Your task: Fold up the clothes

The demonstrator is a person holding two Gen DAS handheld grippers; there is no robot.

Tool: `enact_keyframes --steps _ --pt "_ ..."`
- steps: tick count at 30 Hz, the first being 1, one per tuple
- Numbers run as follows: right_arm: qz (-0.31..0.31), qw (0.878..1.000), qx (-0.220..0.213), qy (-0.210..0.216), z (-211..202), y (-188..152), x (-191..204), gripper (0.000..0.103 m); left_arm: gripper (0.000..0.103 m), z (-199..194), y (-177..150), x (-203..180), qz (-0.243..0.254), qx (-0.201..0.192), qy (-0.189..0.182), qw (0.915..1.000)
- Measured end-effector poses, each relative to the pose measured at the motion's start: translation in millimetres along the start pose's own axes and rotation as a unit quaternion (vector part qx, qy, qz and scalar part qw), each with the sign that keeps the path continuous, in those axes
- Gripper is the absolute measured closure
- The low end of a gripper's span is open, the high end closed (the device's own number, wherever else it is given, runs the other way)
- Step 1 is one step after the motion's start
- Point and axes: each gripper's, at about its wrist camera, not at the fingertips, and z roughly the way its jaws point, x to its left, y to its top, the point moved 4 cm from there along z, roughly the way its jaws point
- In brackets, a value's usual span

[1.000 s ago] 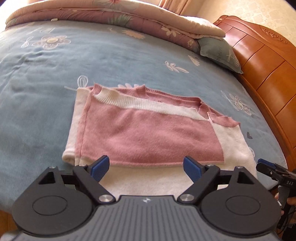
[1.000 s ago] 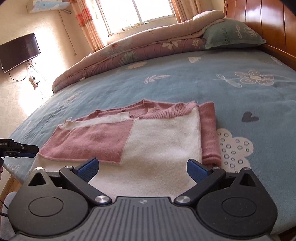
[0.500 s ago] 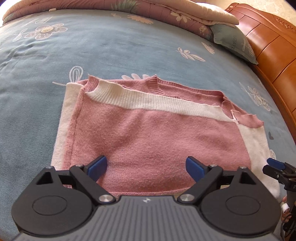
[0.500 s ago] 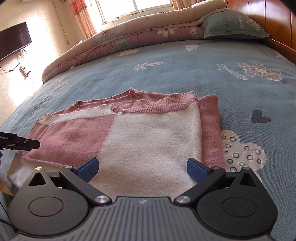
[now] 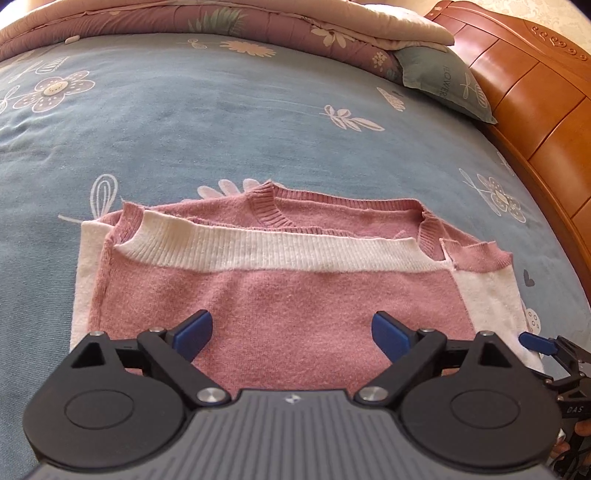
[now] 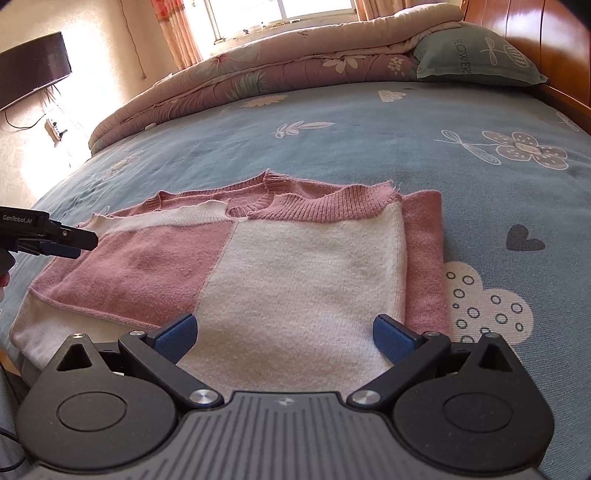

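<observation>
My left gripper (image 5: 291, 332) stands spread wide over the near part of the sweater (image 5: 280, 295), with nothing pinched between its pads; its jaws have just been opening a little further, and only flat knit lies beneath them. My right gripper (image 6: 284, 334) is spread too, hanging over the white panel near the sweater's right side, gripping nothing.

The pink and white sweater lies flat on the bed (image 5: 258, 122), close to its near edge and toward the side with the wooden headboard (image 5: 535, 96). The quilt (image 5: 229, 18) and pillow (image 5: 439, 81) sit well apart along the far edge.

As I judge it, the fold is partly done. Both side parts already look turned in over the body, so the garment makes a tidy rectangle with the collar toward the far edge and the hem toward me. What seems left is the crosswise fold: take the hem corners, one in each gripper, and carry them up to the collar. Neither corner is gripped yet, so that step has not begun.
</observation>
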Motion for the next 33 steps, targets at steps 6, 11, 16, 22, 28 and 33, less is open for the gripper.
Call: enact_keyframes --steps 6,11,16,22,28,33 --pt "-0.002 1.0 0.0 0.001 -1 -2 0 0.0 0.01 3 13 9 0.01 0.004 0.021 0.9997" --pt "-0.007 1.0 -0.001 -0.008 -1 -4 2 0.0 0.01 -10 15 5 0.012 -0.012 -0.023 0.9996" --pt "-0.016 1.0 0.002 -0.013 -1 -5 5 0.0 0.01 8 7 18 -0.003 0.02 -0.014 0.9997" --pt "0.027 1.0 -0.006 -0.003 -12 0 4 0.0 0.01 -24 16 29 0.01 -0.01 -0.023 0.9996" --pt "0.041 0.999 -0.006 0.007 -23 0 15 0.0 0.01 -18 7 71 -0.021 0.007 0.008 0.9997" --pt "0.031 0.999 -0.015 0.012 -37 3 32 0.0 0.011 -42 5 87 -0.049 -0.016 -0.029 0.9983"
